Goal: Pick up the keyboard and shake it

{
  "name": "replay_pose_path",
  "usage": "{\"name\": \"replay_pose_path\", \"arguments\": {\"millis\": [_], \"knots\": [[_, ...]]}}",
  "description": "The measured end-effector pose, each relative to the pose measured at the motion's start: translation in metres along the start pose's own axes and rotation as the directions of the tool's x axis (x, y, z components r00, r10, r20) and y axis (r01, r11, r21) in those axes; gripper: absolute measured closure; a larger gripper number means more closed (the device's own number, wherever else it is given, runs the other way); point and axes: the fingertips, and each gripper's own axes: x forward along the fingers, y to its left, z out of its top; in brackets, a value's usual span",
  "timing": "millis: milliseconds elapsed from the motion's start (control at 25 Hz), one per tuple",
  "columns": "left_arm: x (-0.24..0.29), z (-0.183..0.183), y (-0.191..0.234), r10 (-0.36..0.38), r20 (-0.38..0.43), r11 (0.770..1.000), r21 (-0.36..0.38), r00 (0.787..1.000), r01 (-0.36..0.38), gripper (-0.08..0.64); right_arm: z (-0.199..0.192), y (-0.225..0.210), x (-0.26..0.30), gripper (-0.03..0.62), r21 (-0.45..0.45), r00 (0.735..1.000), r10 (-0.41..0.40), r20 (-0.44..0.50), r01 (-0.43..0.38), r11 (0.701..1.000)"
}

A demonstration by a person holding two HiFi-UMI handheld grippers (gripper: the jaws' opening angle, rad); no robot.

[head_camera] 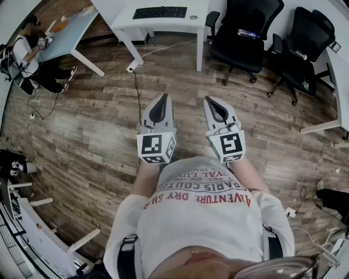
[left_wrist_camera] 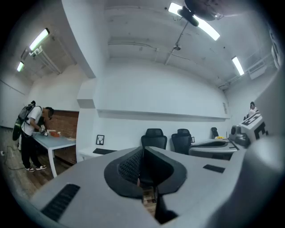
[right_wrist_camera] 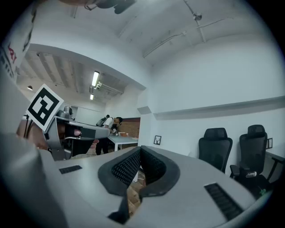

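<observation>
The black keyboard (head_camera: pixel 160 12) lies on a white desk (head_camera: pixel 202 16) at the far side of the room, well ahead of both grippers. The left gripper view shows the keyboard (left_wrist_camera: pixel 105 151) as a thin dark strip on the desk top. I hold both grippers side by side in front of my chest, over the wooden floor. My left gripper (head_camera: pixel 162 99) is shut with nothing in it, its ribbed pads (left_wrist_camera: pixel 131 164) pressed together. My right gripper (head_camera: pixel 210 101) is also shut and empty, with its pads (right_wrist_camera: pixel 127 167) touching. The right gripper view does not show the keyboard.
Two black office chairs (head_camera: pixel 245 32) (head_camera: pixel 308 41) stand right of the desk. A person (head_camera: pixel 27 54) bends over a pale blue table (head_camera: pixel 71 30) at the far left. A cable (head_camera: pixel 136 90) runs over the floor from the desk. White furniture (head_camera: pixel 38 218) stands at the lower left.
</observation>
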Motion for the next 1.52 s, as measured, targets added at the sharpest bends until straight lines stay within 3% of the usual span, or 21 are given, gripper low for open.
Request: {"name": "replay_pose_path", "arguments": {"millis": [520,880,1200,1520], "knots": [[0.016,-0.006,-0.007,0.017,-0.028,1.000,-0.005,0.999,-0.017,0.532,-0.011,-0.019,0.008,0.568,0.074,1.000,0.017,-0.011,-0.016,0.997],[0.042,-0.022,0.019,0.036,-0.090,0.999,-0.036,0.995,-0.039,0.532,-0.033,-0.038,0.044,0.568,0.145,0.998,0.006,-0.068,0.004,0.989],[0.085,-0.039,0.120,0.082,-0.115,0.989,-0.109,0.990,-0.095,0.532,-0.038,-0.030,0.136,0.568,0.149,0.995,0.011,-0.097,0.004,0.989],[0.151,-0.022,0.259,0.049,-0.107,0.989,-0.132,0.993,-0.063,0.532,-0.028,-0.012,0.274,0.568,0.160,0.988,-0.068,-0.142,0.090,0.983]]}}
